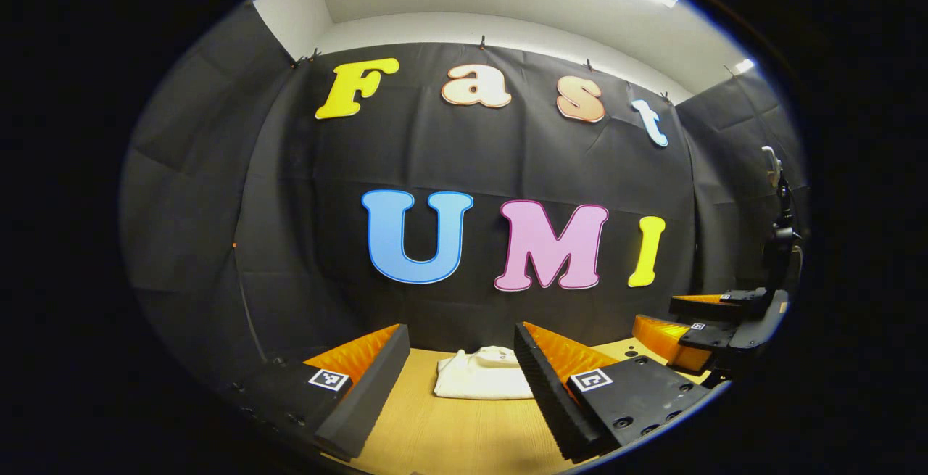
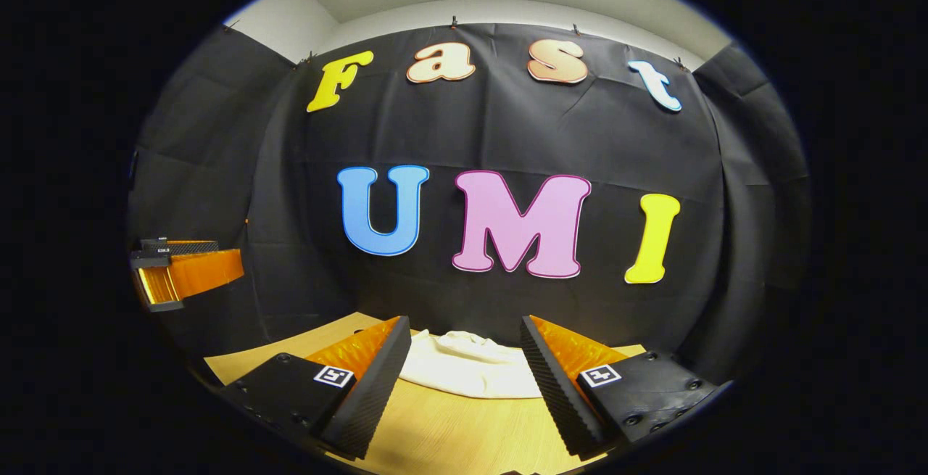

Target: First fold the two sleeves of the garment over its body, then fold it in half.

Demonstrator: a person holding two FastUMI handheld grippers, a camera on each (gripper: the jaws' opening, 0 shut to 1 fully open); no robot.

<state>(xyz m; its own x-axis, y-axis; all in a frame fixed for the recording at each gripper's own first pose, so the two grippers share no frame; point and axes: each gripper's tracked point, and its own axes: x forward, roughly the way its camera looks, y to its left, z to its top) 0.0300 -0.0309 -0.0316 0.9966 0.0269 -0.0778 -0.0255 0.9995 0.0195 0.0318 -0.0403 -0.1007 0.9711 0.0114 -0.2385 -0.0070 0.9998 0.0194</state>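
Observation:
A white garment (image 1: 482,375) lies as a compact folded bundle on the wooden table (image 1: 449,435), close to the back wall. My left gripper (image 1: 464,370) hangs above the table in front of it, open, nothing between its fingers. In the right gripper view the same white garment (image 2: 467,365) rests beyond my right gripper (image 2: 464,362), which is also open and holds nothing. The right gripper (image 1: 714,319) appears at the right edge of the left gripper view, raised off the table. The left gripper (image 2: 181,272) shows at the left of the right gripper view.
The black cloth wall stands right behind the garment. A dark camera stand (image 1: 779,236) rises at the far right of the left gripper view. Bare wooden table (image 2: 442,431) stretches in front of the garment.

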